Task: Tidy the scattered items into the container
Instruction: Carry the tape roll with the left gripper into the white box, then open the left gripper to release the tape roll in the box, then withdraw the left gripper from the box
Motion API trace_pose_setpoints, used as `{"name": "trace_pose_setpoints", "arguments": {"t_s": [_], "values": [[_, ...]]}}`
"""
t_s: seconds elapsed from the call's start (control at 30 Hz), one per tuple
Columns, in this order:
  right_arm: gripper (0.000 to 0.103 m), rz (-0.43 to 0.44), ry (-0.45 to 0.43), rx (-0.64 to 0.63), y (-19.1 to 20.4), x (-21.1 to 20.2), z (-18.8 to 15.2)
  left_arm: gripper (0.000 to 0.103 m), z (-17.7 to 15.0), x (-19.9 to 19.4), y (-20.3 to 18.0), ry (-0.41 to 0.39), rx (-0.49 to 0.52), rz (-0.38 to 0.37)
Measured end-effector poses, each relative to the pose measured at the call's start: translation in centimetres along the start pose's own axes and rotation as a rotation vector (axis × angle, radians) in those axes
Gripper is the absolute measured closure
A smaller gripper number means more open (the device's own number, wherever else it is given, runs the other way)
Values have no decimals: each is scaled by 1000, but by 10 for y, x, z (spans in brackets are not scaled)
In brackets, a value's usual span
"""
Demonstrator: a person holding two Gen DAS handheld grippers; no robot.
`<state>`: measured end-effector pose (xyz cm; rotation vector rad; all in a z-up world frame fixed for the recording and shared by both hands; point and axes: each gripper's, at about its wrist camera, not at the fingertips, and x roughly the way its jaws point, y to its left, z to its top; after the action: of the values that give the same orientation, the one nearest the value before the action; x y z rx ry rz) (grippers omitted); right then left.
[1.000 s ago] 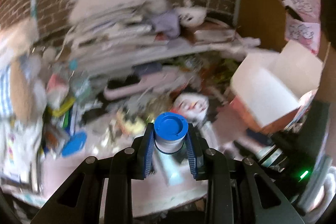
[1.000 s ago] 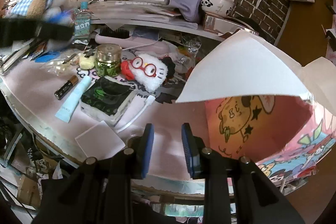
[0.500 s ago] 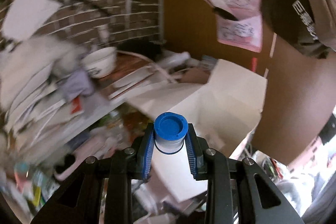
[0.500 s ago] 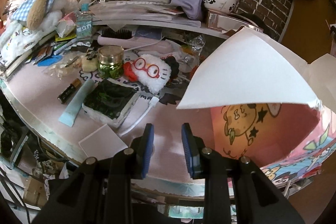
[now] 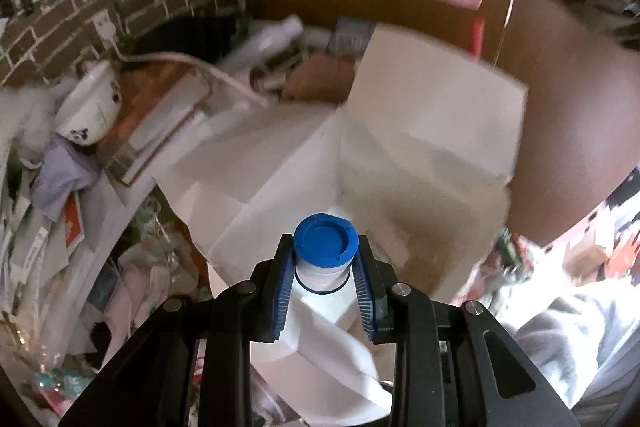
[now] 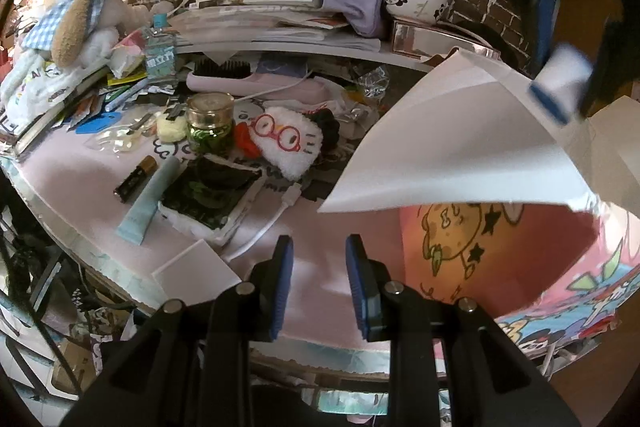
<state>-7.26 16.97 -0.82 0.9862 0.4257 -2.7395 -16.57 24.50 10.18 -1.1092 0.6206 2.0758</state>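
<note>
Blue-capped bottle (image 5: 325,259), no legible label

My left hand-held gripper (image 5: 325,281) has a glossy black plastic frame splaying into angled struts, with round silver screw heads at the joints. Its two fingers (image 5: 281,291) carry ribbed blue pads on their inner faces. My right hand-held gripper (image 6: 319,281) looks the same: black frame, silver screws, blue ribbed pads
</note>
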Motion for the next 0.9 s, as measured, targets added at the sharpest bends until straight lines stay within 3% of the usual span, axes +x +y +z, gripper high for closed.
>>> {"name": "trace_pose_setpoints", "arguments": {"t_s": [0.17, 0.27, 0.37, 0.4, 0.43, 0.53, 0.67, 0.73, 0.83, 0.9], "values": [[79, 4, 0, 0, 1, 0, 0, 79, -1, 31, -2, 120, 28, 61], [79, 3, 2, 0, 2, 0, -1, 78, -4, 39, -4, 144, 42, 71], [79, 4, 8, 2, 2, 0, -1, 68, -4, 38, -8, 137, 56, 57], [79, 4, 9, 3, 1, 1, -1, 59, -5, 36, -8, 129, 61, 57], [79, 6, 10, 5, 0, 1, -2, 48, -5, 34, -9, 116, 65, 68], [79, 10, 12, 8, -1, 2, -3, 32, -4, 24, -5, 56, 56, 86], [79, 8, 15, 8, 0, 4, -5, 20, -12, -12, -1, -90, 26, 74], [79, 9, 19, 8, -1, 5, -7, 10, -20, -30, -1, -149, 19, 98], [79, 22, 13, 9, 0, 5, -10, 8, -38, -57, -2, -251, 24, 141], [79, 30, 15, 9, 0, 7, -13, 8, -58, -73, 4, -304, -45, 192]]}}
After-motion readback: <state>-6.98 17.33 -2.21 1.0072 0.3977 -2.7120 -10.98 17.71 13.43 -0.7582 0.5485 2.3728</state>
